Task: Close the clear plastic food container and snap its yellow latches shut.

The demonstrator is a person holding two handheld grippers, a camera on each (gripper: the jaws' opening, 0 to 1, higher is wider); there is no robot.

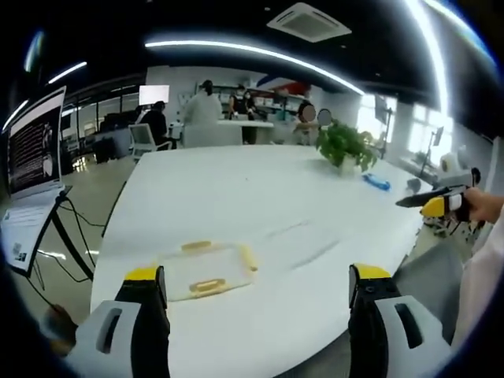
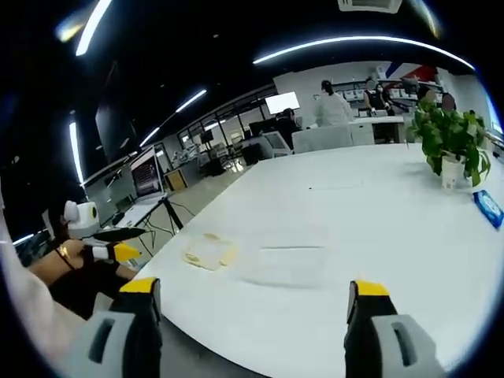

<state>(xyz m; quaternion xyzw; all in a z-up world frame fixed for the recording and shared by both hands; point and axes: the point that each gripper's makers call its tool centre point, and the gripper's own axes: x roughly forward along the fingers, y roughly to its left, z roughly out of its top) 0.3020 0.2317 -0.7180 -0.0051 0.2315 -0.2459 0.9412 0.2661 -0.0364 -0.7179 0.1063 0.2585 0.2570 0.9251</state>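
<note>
Lying on the white table [image 1: 260,205], the yellow-latched lid [image 1: 209,272] sits just beside the clear container base [image 1: 303,240]. Left gripper [image 1: 256,295] and right gripper [image 2: 252,311] hover near the table edge, jaws spread, holding nothing. 1 potted plant [image 1: 345,147] stands well apart.

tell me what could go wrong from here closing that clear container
1. The lid with its yellow latches lies apart from the clear container base, which barely stands out against the white table; a gripper could misjudge its edges and knock it.
2. Both parts sit near the table's edge, so a push might slide one off.
3. The left gripper and right gripper are open, away from both parts; nothing steadies the base yet.
</note>
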